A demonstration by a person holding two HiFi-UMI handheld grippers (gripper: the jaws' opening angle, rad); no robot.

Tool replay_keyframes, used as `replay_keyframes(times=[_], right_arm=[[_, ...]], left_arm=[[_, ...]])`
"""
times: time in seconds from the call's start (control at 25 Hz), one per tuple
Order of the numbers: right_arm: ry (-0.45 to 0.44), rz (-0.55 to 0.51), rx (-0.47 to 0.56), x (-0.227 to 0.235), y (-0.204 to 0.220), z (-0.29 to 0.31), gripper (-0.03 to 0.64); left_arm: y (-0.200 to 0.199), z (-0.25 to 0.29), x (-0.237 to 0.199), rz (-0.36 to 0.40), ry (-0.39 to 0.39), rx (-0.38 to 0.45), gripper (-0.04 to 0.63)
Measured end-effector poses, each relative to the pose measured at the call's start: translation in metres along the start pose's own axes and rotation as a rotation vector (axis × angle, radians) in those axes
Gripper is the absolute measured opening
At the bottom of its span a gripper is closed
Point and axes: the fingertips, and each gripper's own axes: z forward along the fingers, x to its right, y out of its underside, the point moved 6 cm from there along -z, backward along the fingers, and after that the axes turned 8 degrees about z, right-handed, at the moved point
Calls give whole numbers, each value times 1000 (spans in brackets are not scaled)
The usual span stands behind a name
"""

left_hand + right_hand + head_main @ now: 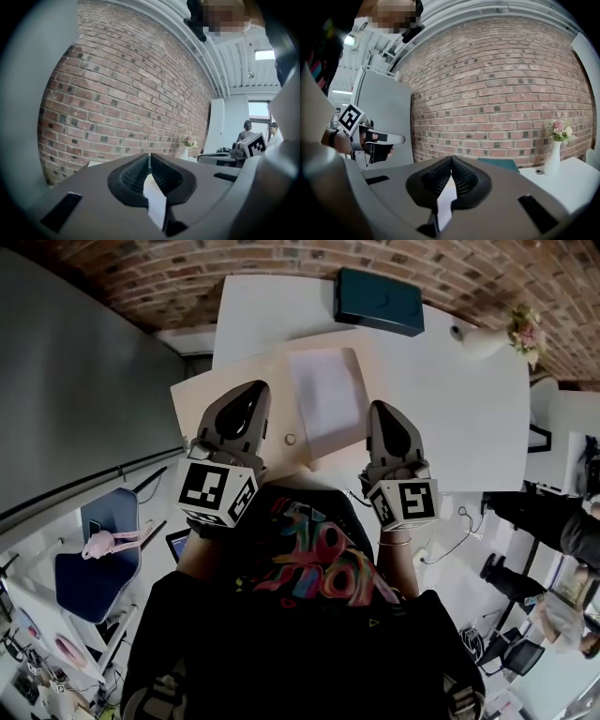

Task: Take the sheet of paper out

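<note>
A tan envelope (281,426) lies on the white table (450,399), and a white sheet of paper (326,395) lies on top of it. My left gripper (253,388) hovers over the envelope's left part, with its jaws meeting at the tips (150,157). My right gripper (382,407) is at the envelope's right edge beside the sheet, its jaws likewise closed tip to tip (451,159). A pale surface shows through the gap behind each pair of pads. I cannot see anything pinched in either gripper. Both point nearly level at the brick wall.
A teal box (380,301) sits at the table's far edge. A white vase with flowers (511,334) stands at the far right corner. A grey partition (84,399) runs along the left. Chairs and a person (562,521) are to the right.
</note>
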Motion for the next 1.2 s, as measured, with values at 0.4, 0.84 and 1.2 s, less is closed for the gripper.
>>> replay_keyframes(times=[0.4, 0.84, 1.2], right_arm=[[-19, -1, -13, 2, 3, 0, 18], [-29, 6, -38, -2, 12, -2, 18], [-21, 33, -71, 3, 28, 7, 18]], left_arm=[[21, 12, 8, -72, 65, -73, 134], [53, 19, 12, -230, 106, -126, 197], [91, 39, 11, -458, 163, -185, 229]])
